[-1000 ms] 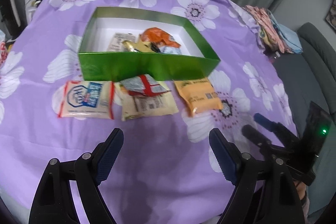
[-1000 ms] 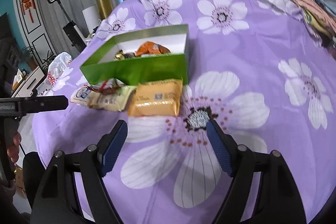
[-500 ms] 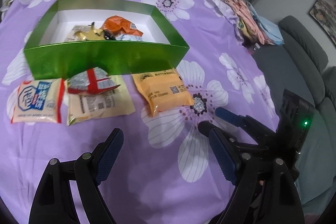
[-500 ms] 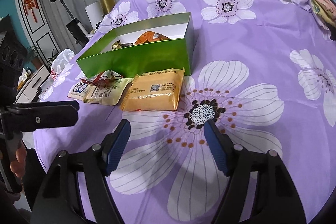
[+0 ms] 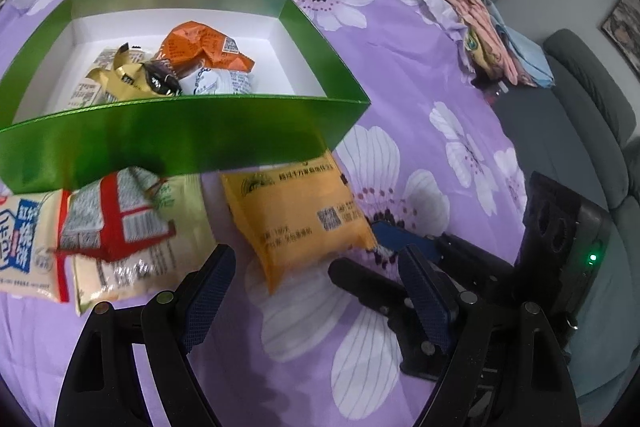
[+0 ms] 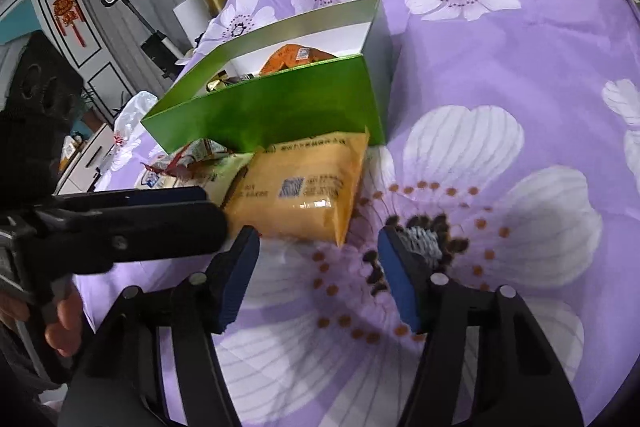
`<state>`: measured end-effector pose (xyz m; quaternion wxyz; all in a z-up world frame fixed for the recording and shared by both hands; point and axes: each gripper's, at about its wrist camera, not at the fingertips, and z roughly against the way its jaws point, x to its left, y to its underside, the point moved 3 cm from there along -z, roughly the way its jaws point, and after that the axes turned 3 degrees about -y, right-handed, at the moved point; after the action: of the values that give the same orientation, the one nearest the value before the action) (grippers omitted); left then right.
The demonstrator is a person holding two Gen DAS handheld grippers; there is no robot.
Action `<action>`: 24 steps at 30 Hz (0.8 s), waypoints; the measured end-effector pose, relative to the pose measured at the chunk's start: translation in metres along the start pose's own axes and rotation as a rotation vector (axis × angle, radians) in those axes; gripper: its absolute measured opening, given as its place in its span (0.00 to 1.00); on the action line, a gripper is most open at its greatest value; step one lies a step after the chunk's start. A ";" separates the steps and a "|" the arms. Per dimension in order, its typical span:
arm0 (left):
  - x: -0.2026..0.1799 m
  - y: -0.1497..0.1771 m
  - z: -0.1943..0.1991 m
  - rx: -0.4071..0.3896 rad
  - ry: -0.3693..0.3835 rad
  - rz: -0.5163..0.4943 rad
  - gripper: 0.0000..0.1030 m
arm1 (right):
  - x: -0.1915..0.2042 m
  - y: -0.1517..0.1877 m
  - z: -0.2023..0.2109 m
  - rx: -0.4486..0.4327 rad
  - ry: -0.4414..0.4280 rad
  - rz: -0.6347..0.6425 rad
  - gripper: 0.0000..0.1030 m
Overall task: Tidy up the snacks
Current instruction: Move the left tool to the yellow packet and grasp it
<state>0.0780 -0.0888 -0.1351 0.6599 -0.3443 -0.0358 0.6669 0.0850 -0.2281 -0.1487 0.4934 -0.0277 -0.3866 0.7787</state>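
Observation:
A green box [image 5: 180,139] [image 6: 280,107] on the purple flowered cloth holds several snack packets, among them an orange one [image 5: 200,43]. In front of it lie a yellow packet [image 5: 296,211] [image 6: 300,187], a cream packet with a red-and-silver one on top [image 5: 116,219], and a white-and-blue packet [image 5: 24,247]. My left gripper [image 5: 316,287] is open and empty, just before the yellow packet's near edge. My right gripper [image 6: 316,267] is open and empty, at the packet's near right corner. The right gripper shows in the left wrist view [image 5: 384,259], the left one in the right wrist view [image 6: 120,223].
A pile of folded cloths [image 5: 492,35] lies at the bed's far right edge. A grey sofa [image 5: 592,115] stands beyond it. Cabinets and a speaker [image 6: 44,95] stand to the left of the bed.
Both grippers have moved forward toward the yellow packet and now sit close together at its near edge. Both stayed open. The snacks have not moved.

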 end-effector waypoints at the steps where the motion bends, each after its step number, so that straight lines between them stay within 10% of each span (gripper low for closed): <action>1: 0.000 -0.002 -0.002 0.000 0.004 0.005 0.81 | 0.000 -0.003 -0.002 0.006 -0.002 0.009 0.60; 24: 0.005 -0.014 -0.028 0.041 -0.005 -0.022 0.58 | 0.005 -0.019 -0.027 0.101 -0.049 0.100 0.41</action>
<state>0.1048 -0.0939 -0.1512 0.6741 -0.3288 -0.0274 0.6609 0.1086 -0.2047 -0.1538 0.4448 -0.0029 -0.3571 0.8214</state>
